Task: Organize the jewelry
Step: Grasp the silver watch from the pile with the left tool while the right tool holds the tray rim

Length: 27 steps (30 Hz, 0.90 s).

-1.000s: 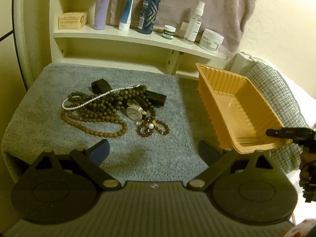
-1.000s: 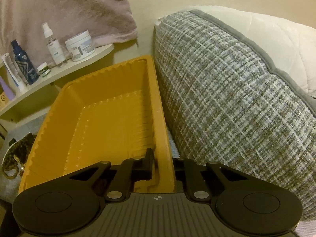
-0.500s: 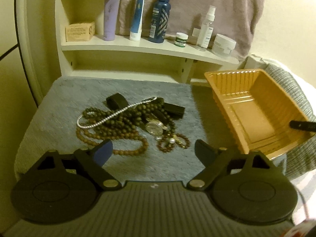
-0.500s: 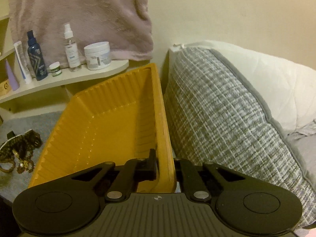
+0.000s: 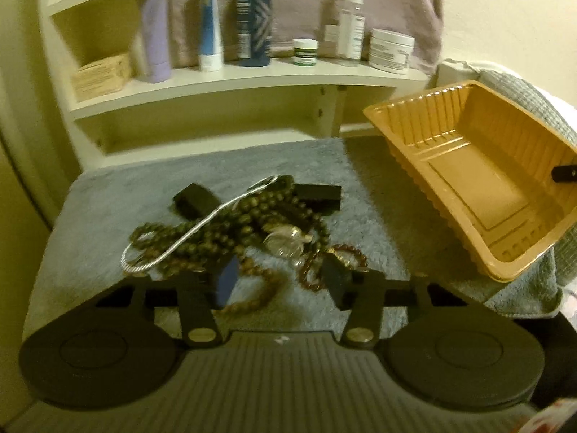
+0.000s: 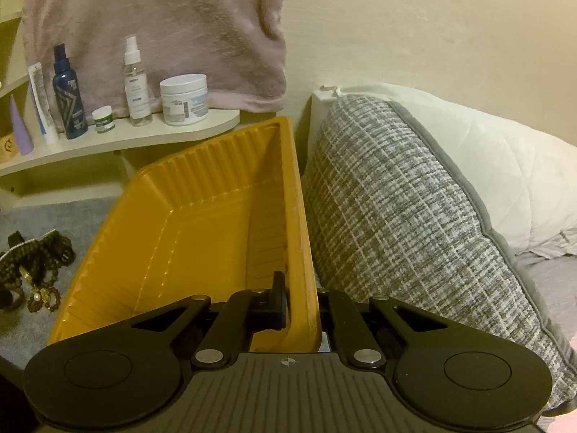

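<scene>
A tangled heap of jewelry (image 5: 230, 231) lies on the grey mat (image 5: 108, 195): dark bead strands, a thin white pearl chain (image 5: 202, 223), a watch (image 5: 285, 245), a small red-brown bracelet (image 5: 339, 259). My left gripper (image 5: 279, 283) is open, its fingers down at the heap's near edge with beads between them. An orange tray (image 6: 202, 238) is tilted, lifted off the mat. My right gripper (image 6: 299, 303) is shut on the tray's right wall; one finger shows inside the tray in the left wrist view (image 5: 564, 174).
A cream shelf (image 5: 252, 75) behind the mat holds bottles, tubes, jars and a small box. A pink towel (image 6: 151, 25) hangs above it. A grey woven cushion (image 6: 404, 223) and a white pillow (image 6: 505, 166) lie right of the tray.
My left gripper moved forward and down to the jewelry heap and its fingers narrowed. My right gripper lifted and tilted the tray, still clamped on its wall.
</scene>
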{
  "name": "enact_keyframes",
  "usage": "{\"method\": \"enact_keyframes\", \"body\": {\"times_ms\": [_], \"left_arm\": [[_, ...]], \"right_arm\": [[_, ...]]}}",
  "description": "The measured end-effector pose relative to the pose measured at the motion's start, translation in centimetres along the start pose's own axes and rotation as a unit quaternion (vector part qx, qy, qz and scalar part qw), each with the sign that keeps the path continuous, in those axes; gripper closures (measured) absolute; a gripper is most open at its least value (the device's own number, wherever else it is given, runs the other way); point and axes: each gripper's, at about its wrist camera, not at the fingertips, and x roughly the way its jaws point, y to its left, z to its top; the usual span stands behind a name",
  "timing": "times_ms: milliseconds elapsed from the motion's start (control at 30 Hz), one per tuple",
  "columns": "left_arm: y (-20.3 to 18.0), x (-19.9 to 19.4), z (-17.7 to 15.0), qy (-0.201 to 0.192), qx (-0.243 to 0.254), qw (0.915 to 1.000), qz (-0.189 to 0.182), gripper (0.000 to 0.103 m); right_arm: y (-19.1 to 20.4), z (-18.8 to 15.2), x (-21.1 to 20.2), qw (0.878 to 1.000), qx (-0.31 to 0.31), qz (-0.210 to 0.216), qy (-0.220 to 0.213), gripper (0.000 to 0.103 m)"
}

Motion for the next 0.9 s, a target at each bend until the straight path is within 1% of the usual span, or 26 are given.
{"method": "enact_keyframes", "body": {"times_ms": [133, 300, 367, 567, 633, 700, 800, 900], "left_arm": [[-0.4, 1.6, 0.4, -0.006, 0.005, 1.0, -0.005, 0.059], [-0.9, 3.4, 0.6, 0.004, 0.014, 0.9998, 0.016, 0.059], [-1.1, 3.8, 0.6, 0.003, 0.022, 0.9992, 0.034, 0.059], [-1.1, 4.7, 1.2, 0.002, 0.027, 0.9989, 0.037, 0.059], [-1.2, 4.9, 1.5, 0.005, 0.029, 0.9989, 0.037, 0.061], [-1.3, 4.9, 1.7, 0.011, 0.031, 0.9989, 0.034, 0.072], [-1.4, 4.8, 1.9, 0.021, 0.032, 0.9988, 0.03, 0.073], [-1.0, 4.4, 2.1, 0.024, 0.014, 0.9995, 0.017, 0.073]], "right_arm": [[0.0, 0.2, -0.1, 1.0, -0.003, 0.003, -0.002, 0.099], [0.0, 0.2, -0.2, 1.0, -0.012, 0.008, -0.002, 0.099], [0.0, 0.1, -0.2, 1.0, -0.012, 0.009, -0.001, 0.099], [-0.1, 0.0, -0.3, 1.0, -0.003, 0.011, -0.001, 0.099], [-0.1, 0.1, -0.4, 1.0, -0.001, 0.01, -0.002, 0.099], [-0.1, 0.1, -0.4, 1.0, -0.001, 0.01, -0.002, 0.099], [-0.1, 0.1, -0.4, 1.0, 0.003, 0.01, -0.002, 0.099], [-0.1, 0.1, -0.4, 1.0, 0.004, 0.01, -0.002, 0.099]]}}
